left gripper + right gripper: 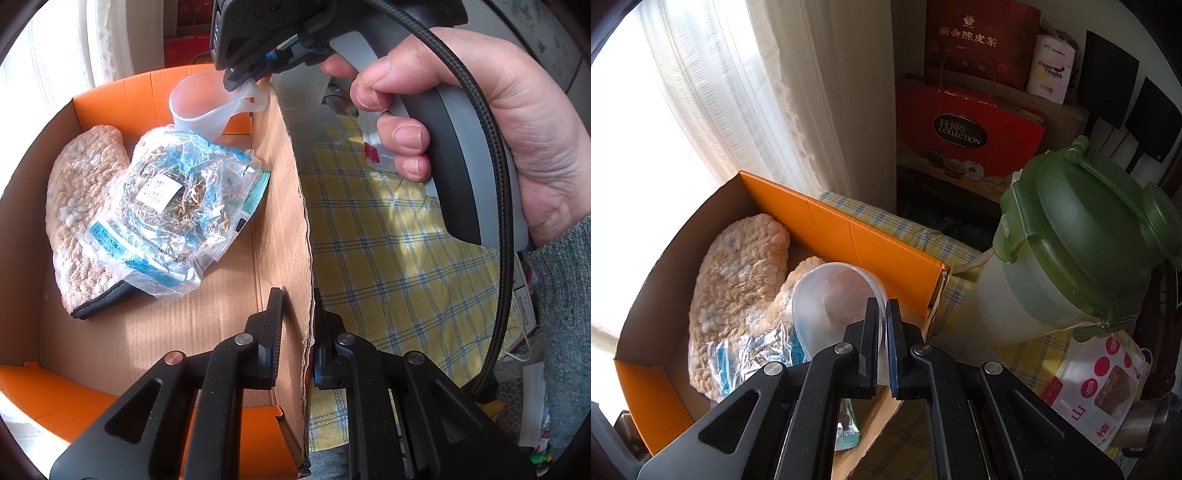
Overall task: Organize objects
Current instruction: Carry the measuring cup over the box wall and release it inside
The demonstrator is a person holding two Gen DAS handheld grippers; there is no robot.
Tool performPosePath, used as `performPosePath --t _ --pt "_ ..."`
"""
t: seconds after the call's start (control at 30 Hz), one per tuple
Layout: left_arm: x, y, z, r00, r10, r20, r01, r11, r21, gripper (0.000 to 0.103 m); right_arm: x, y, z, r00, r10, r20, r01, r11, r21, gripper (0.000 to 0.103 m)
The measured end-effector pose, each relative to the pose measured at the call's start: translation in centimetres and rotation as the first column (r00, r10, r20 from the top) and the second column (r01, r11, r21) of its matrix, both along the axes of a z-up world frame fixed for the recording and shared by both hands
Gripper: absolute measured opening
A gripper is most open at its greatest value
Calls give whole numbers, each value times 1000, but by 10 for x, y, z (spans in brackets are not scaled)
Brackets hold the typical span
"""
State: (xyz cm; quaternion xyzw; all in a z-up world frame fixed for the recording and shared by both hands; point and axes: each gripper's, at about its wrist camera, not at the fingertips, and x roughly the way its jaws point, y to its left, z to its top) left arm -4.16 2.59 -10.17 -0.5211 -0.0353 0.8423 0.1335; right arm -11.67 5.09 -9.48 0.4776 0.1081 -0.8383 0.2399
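The right tool (882,343) pinches the thin handle of a clear cup (831,299), hanging it tilted above the open box (846,232), over the mitt (738,266) and bag (177,206) already inside. The left tool (297,332) clamps the box's raised flap (291,206), one finger on each face. The risks, as I judge them: the slick handle could twist or slip in that narrow pinch, and if dropped from here the cup could bounce off the crinkly bag. The torn flap may buckle if pulled. Outside, a green-lidded bottle (1071,236) stands close to the box corner, where a swinging elbow could knock it.

Translucent smooth plastic cup (834,295); matt corrugated cardboard box (280,206); fuzzy cloth mitt (79,206); crinkly glossy bag (177,206).
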Motion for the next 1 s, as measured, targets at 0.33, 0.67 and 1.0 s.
performPosePath --t 0.33,0.67,1.0 --pt "-4 6 0 1000 1 1 -1 1000 -6 12 0 -2 -5 1000 11 -6 -11 999 41 6" --pt "-11 12 0 1000 1 1 -1 1000 -8 12 14 9 20 998 7 -58 -5 1000 25 38" --pt "-12 19 -1 1000 1 0 -1 1000 -15 12 33 46 52 995 -24 -100 15 995 -94 76"
